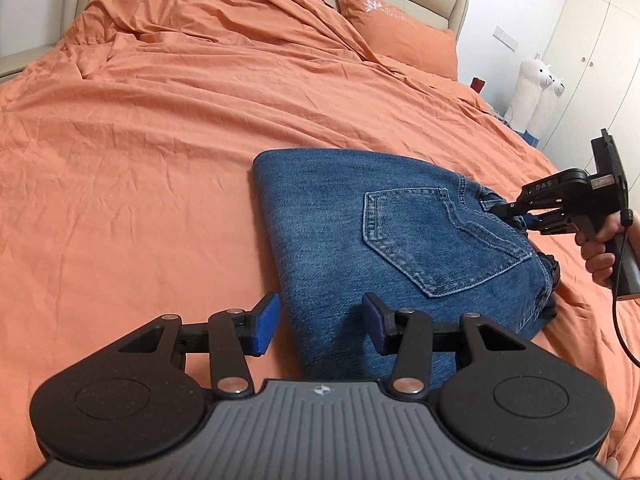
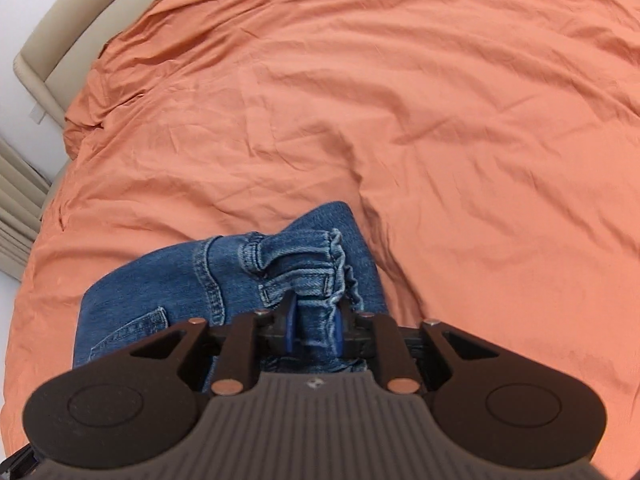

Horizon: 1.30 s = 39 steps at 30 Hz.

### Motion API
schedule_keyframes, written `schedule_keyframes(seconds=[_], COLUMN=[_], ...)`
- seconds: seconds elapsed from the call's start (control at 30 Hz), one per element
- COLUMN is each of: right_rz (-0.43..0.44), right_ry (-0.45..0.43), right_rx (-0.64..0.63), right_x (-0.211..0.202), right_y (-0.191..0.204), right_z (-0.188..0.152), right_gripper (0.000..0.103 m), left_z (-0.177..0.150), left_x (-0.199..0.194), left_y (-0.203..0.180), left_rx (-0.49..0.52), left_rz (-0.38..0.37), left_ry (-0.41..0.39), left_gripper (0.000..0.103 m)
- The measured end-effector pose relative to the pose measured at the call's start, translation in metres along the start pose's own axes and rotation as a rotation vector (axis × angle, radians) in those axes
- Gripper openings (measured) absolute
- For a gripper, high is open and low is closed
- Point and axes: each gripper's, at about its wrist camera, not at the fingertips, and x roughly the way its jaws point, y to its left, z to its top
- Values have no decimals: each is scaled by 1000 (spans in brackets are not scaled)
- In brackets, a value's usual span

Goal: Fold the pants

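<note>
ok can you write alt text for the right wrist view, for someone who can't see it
The right claw is pinching a bunched fold of blue jeans at the waistband, blue pads on either side of the denim. The jeans lie folded on a wrinkled orange bedspread that fills most of the view, with a beige bed frame at the upper left.

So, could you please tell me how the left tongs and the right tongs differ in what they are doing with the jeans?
The left tongs stand open with blue pads apart, straddling the near edge of the folded jeans without pinching it; the right tongs have bunched waistband denim between their pads. The left tongs sit at the fold's smooth side, the right tongs at the rumpled waistband end. Both are black with blue pads, over the orange bedsheet.
</note>
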Motion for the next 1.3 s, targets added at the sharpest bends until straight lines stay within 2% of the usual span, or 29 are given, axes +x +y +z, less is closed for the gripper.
schedule_keyframes(seconds=[0.07, 0.13, 0.23, 0.3, 0.37, 0.4, 0.57, 0.67, 0.73, 0.77, 0.8, 0.83, 0.9, 0.97, 1.1, 1.2, 1.3], right_rz=[19, 56, 91, 117, 128, 136, 219, 271, 272, 276, 267, 268, 274, 264, 200, 122, 105], right_ry=[-14, -44, -82, -98, -115, -121, -67, -65, -70, -70, -71, -79, -118, -156, -138, -116, -110], right_rx=[16, 28, 46, 80, 120, 152, 360, 434, 447, 454, 454, 443, 392, 337, 322, 310, 338], right_x=[-13, -35, -70, -90, -104, -109, -94, -80, -74, -72, -72, -76, -91, -105, -106, -87, -69], right_y=[-2, -6, -20, -31, -41, -48, -76, -78, -75, -73, -71, -68, -62, -54, -51, -59, -69], right_z=[-1, -7, -26, -44, -62, -72, -105, -113, -113, -112, -112, -110, -107, -105, -112, -123, -132], right_gripper=[32, 32, 33, 38, 48, 48, 47, 47, 43, 39, 35, 22, 16, 12, 10, 9, 8], left_z=[1, 1, 0, -1, -5, -8, -31, -42, -49, -50, -52, -52, -50, -47, -55, -61, -62], left_x=[-7, -17, -30, -38, -43, -43, -33, -26, -19, -17, -17, -19, -25, -30, -24, -9, -3], left_y=[-3, -9, -20, -29, -39, -44, -63, -64, -62, -61, -62, -63, -61, -58, -60, -56, -50], left_rx=[14, 46, 103, 145, 196, 219, 299, 288, 269, 278, 295, 310, 318, 304, 380, 377, 352], left_rz=[2, 10, 25, 30, 47, 56, 97, 119, 142, 153, 173, 193, 198, 210, 248, 253, 246], left_ry=[-6, -8, -5, 7, 44, 65, 150, 162, 171, 184, 187, 182, 180, 178, 219, 252, 281], left_gripper=[54, 54, 60, 69, 71, 71, 72, 72, 68, 62, 50, 45, 28, 21, 17, 17, 17])
